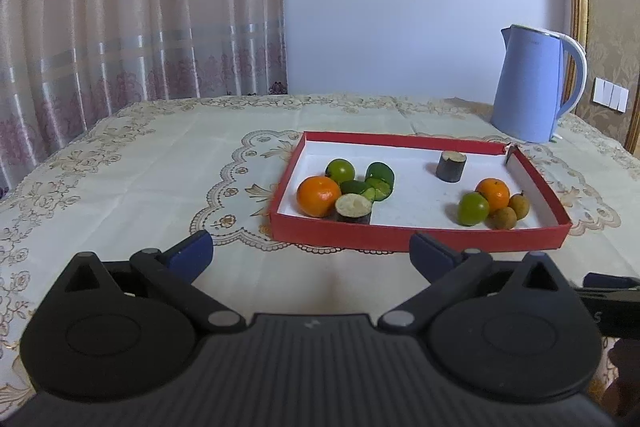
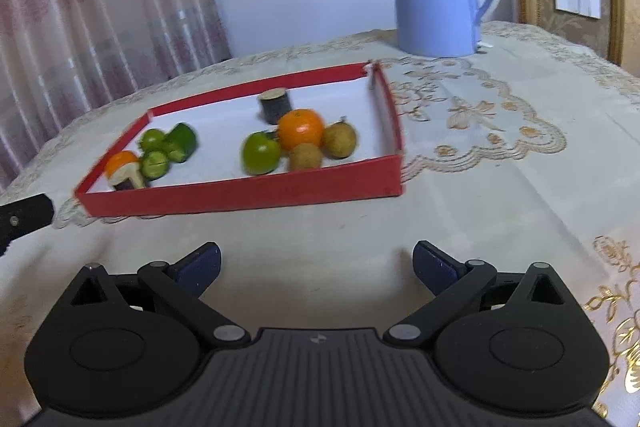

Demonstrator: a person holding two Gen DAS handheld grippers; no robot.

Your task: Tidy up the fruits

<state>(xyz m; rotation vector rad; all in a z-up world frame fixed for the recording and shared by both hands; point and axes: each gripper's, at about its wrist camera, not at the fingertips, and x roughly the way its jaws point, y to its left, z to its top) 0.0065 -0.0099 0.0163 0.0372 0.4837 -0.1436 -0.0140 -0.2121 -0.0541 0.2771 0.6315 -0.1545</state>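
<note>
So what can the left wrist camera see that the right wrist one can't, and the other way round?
Only the left wrist view shows the left tool, open and empty, with the red tray seen straight on.

Only the right wrist view shows the right tool, also open, and more tablecloth to the tray's right.

Both show the tray's two fruit clusters, the dark cylinder standing alone between them, the blue kettle behind, and the curtain.
</note>
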